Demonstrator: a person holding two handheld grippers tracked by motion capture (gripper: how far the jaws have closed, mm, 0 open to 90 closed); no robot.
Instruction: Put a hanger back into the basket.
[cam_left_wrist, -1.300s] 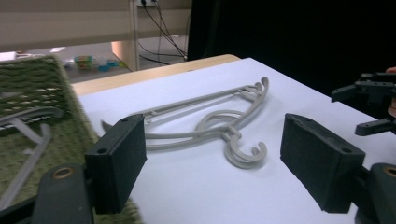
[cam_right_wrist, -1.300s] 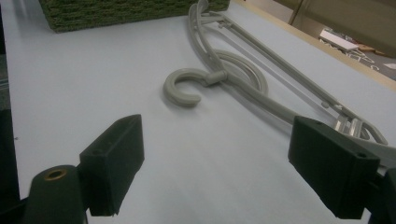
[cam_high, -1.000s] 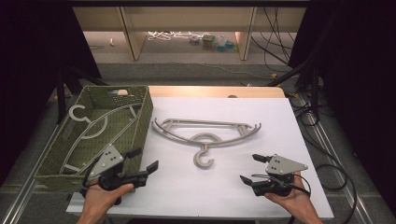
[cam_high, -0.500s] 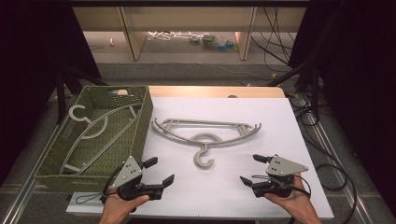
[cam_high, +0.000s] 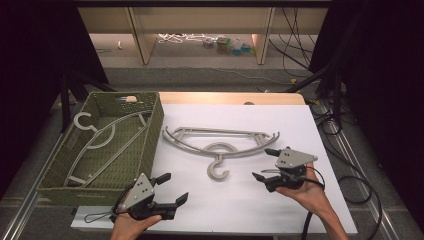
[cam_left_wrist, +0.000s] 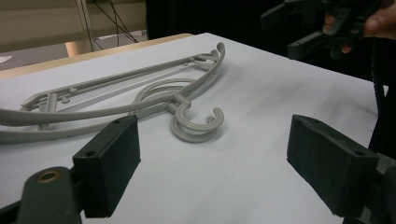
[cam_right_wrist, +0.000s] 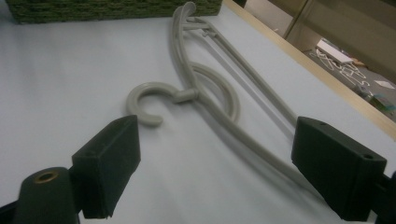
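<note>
- Now both claws gape, empty: left gripper (cam_high: 167, 192) bottom left, right gripper (cam_high: 266, 164) centre-right.
- Grey hanger (cam_high: 220, 142) lies flat mid-frame on white table (cam_high: 240, 200), beside green basket (cam_high: 155, 125).
- Risk, imo: thin flat hanger, jaws may skid off & shove it.

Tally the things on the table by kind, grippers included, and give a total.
Hangers: 2, one in the basket, one on the table
Basket: 1
Grippers: 2, left gripper and right gripper, both open
Total: 5
</note>
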